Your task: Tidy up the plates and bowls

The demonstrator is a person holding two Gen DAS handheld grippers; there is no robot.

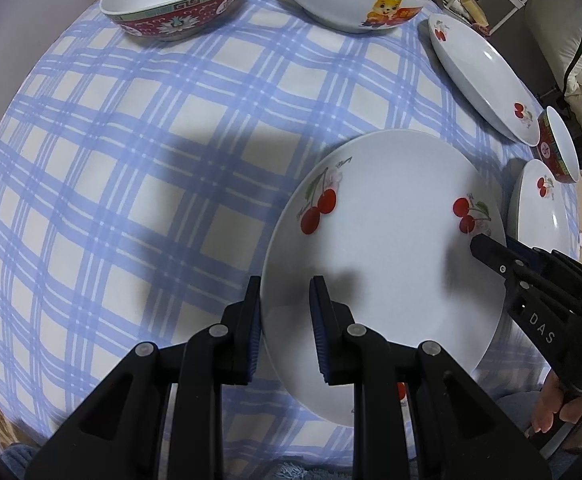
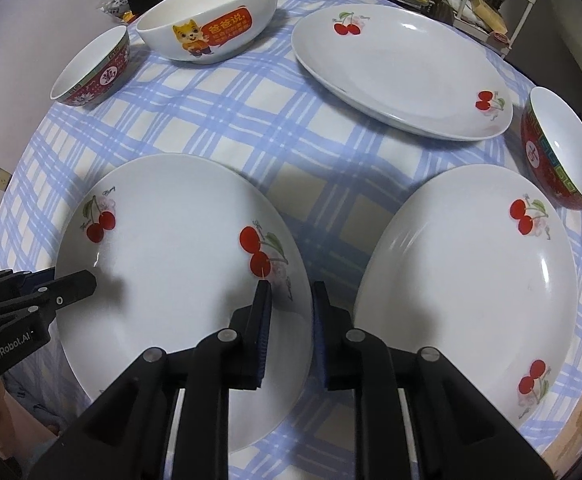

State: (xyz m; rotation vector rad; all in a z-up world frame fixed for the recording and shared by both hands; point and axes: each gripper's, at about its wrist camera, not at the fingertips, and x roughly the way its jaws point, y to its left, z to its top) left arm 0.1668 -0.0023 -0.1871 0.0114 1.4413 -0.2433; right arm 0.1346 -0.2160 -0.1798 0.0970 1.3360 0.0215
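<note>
A white plate with red cherries [image 1: 383,248] [image 2: 171,260] lies low over the blue checked tablecloth [image 1: 131,160]. I cannot tell whether it rests on the cloth. My left gripper [image 1: 286,280] [image 2: 57,276] points down and is shut on the plate's left rim, one finger outside and one on the inner slope. My right gripper [image 2: 291,286] [image 1: 499,246] is shut on the opposite rim in the same way. A second cherry plate [image 2: 471,280] [image 1: 539,216] lies just right of the right gripper.
At the back right lies a large oval cherry plate [image 2: 399,68]. A white fox bowl [image 2: 211,20] and a red patterned bowl [image 2: 91,68] stand at the back left. Another red bowl [image 2: 559,148] stands at the right edge. Shelves with clutter are behind the table.
</note>
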